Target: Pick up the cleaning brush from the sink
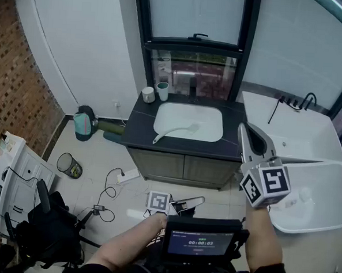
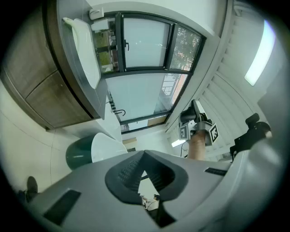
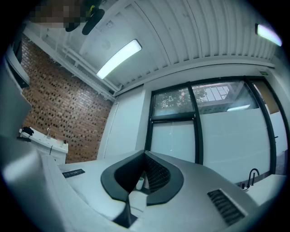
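Observation:
The white cleaning brush (image 1: 175, 131) lies in the white sink (image 1: 214, 115), set in a dark countertop (image 1: 138, 125) under the window. My right gripper (image 1: 241, 127) is raised to the right of the sink, well short of the brush, with its jaws shut and nothing between them (image 3: 145, 153). My left gripper (image 1: 197, 200) hangs low in front of the cabinet, over the floor. It is rolled sideways, and its jaws meet at the tips with nothing held (image 2: 144, 153). The brush does not show in either gripper view.
Two cups (image 1: 149, 94) (image 1: 163, 90) stand at the counter's back left corner. A white tub (image 1: 308, 199) and a white counter with a black faucet (image 1: 305, 101) are at the right. A bin (image 1: 69, 165), cables with a power strip (image 1: 128, 175) and a teal bag (image 1: 84, 124) lie on the floor.

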Tool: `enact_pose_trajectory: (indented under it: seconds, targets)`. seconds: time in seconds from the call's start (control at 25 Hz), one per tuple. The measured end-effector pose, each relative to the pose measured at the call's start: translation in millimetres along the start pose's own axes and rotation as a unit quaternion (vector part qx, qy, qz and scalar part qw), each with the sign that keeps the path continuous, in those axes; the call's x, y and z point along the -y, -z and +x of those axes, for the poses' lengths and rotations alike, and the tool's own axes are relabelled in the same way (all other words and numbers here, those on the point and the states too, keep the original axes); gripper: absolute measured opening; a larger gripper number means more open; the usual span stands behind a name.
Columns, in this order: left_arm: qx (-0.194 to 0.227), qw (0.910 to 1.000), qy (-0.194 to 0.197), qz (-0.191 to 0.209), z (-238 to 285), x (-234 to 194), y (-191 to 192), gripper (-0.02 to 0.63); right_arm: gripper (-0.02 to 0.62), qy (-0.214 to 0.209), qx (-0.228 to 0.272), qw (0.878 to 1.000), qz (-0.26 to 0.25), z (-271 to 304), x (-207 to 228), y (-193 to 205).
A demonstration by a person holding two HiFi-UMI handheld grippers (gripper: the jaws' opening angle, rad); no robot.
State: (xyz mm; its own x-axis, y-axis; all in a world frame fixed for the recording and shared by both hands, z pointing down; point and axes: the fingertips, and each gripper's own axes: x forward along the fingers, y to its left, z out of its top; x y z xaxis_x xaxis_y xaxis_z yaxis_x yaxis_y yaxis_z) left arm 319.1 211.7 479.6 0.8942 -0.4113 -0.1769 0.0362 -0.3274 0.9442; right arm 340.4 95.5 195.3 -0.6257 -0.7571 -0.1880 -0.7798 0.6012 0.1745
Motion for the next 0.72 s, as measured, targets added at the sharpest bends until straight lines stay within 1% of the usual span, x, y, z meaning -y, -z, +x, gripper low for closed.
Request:
enact_pose_trajectory:
  seconds: [0.08, 0.2, 0.32, 0.4, 0.52, 0.64, 0.72]
  targets:
    - [0.007, 0.9999, 0.011, 0.005, -9.5, 5.8, -10.2, 0.0, 0.02, -0.001, -0.003, 1.0, 0.003, 12.7, -8.5, 6.3]
    - [0.022, 0.9995, 0.014, 0.014, -25.1, 10.6, -31.8, 0.0, 0.02, -0.008, -0.009, 1.0, 0.009, 36.6, -20.8, 16.0]
    - [0.042, 0.9987, 0.019, 0.021, -35.8, 15.5, -54.7, 0.0, 0.02, -0.024, -0.012, 1.0, 0.01, 62.1, -30.9, 24.4]
    - [0.044, 0.9986, 0.013, 0.027, -35.3, 11.1, -75.5, 0.0, 0.02, -0.04, -0.008, 0.999, 0.005, 86.5, -32.3, 29.6]
    - [0.05, 0.9981, 0.012, 0.033, -33.2, 2.6, -118.1, 0.0, 0.02, -0.064, -0.005, 0.998, 0.005, 133.1, -33.3, 46.4]
    - [0.068, 0.9965, 0.021, 0.044, -32.7, -0.1, -173.8, 0.0, 0.02, -0.079, -0.002, 0.997, 0.003, 184.1, -26.7, 57.3]
    - [0.078, 0.9955, 0.019, 0.05, -36.4, -2.5, -210.2, 0.0, 0.02, -0.084, -0.002, 0.996, 0.003, 215.8, -21.1, 64.6]
